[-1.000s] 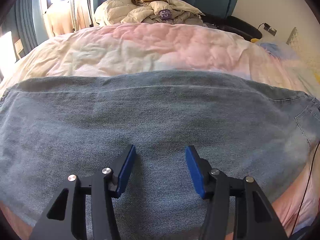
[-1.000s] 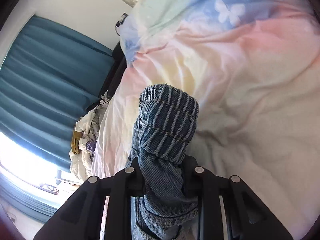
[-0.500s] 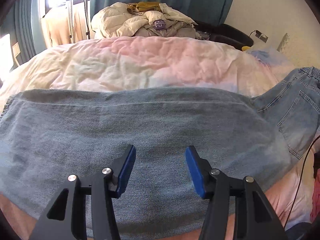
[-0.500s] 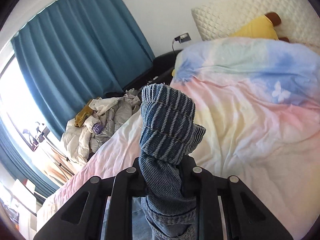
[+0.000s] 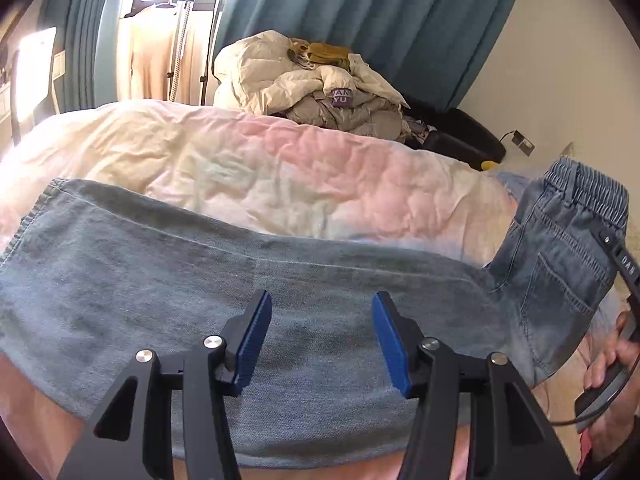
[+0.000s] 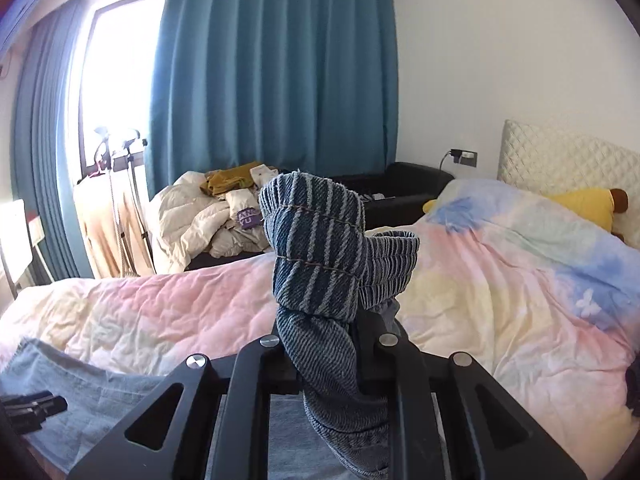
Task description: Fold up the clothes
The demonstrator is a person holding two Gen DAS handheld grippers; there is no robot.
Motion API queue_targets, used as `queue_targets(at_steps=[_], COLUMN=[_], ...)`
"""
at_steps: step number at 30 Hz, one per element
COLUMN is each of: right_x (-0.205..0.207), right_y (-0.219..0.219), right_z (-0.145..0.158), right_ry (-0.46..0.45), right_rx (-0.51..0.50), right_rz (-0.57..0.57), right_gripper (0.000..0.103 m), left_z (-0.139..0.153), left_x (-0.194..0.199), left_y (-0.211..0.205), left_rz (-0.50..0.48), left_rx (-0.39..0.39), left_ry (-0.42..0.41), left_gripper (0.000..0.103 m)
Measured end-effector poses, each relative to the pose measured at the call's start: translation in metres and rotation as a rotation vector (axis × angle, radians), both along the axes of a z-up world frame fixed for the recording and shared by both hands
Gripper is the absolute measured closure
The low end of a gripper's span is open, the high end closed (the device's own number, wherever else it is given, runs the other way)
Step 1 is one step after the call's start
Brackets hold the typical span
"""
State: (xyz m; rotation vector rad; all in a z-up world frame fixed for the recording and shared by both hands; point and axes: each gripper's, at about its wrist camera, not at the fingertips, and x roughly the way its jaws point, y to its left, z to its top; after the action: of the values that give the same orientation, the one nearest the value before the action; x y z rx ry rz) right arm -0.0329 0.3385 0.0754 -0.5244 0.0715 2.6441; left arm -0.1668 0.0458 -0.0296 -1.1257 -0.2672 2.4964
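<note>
The right gripper, jaws just tightened, clamped the jeans' elastic waistband and held it lifted above the bed. The left gripper hovered open over the flat legs. The fold looked barely begun; laying the waistband over remained.

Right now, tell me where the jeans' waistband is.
The waistband is clamped in the right gripper, lifted above the pastel duvet; in the left wrist view it hangs at the far right edge, beside the hand.
</note>
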Motion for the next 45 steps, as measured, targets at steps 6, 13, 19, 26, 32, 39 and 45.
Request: queue_targets(at_steps=[6, 13, 19, 26, 32, 39, 45], right_x=[-0.019, -0.034, -0.031, -0.026, -0.024, -0.017, -0.017], right_y=[-0.066, -0.126, -0.162, -0.197, -0.199, -0.212, -0.205], right_z=[-0.043, -0.097, -0.123, -0.149, -0.163, -0.176, -0.162], right_ry=[-0.082, -0.187, -0.197, -0.251, -0.305, -0.382, -0.42], right_rx=[0.086, 0.209, 0.364, 0.422, 0.381, 0.425, 0.333], right_rz=[0.093, 0.197, 0.266, 0.421, 0.475, 0.551, 0.523], right_gripper=[0.09, 0.091, 0.092, 0.092, 0.092, 0.091, 0.085], left_z=[0.004, 0.0, 0.001, 0.001, -0.016, -0.029, -0.025], left_x=[-0.007, -0.014, -0.016, -0.022, -0.03, -0.034, -0.03], left_y=[-0.018, -0.024, -0.03, -0.036, -0.03, -0.019, -0.017], left_rz=[0.026, 0.029, 0.006, 0.014, -0.002, -0.032, -0.077], left_rx=[0.046, 0.068, 0.14, 0.154, 0.145, 0.138, 0.172], left_ry=[-0.005, -0.022, -0.031, -0.031, -0.081, -0.111, -0.088], left_gripper=[0.049, 0.049, 0.049, 0.049, 0.049, 0.049, 0.049])
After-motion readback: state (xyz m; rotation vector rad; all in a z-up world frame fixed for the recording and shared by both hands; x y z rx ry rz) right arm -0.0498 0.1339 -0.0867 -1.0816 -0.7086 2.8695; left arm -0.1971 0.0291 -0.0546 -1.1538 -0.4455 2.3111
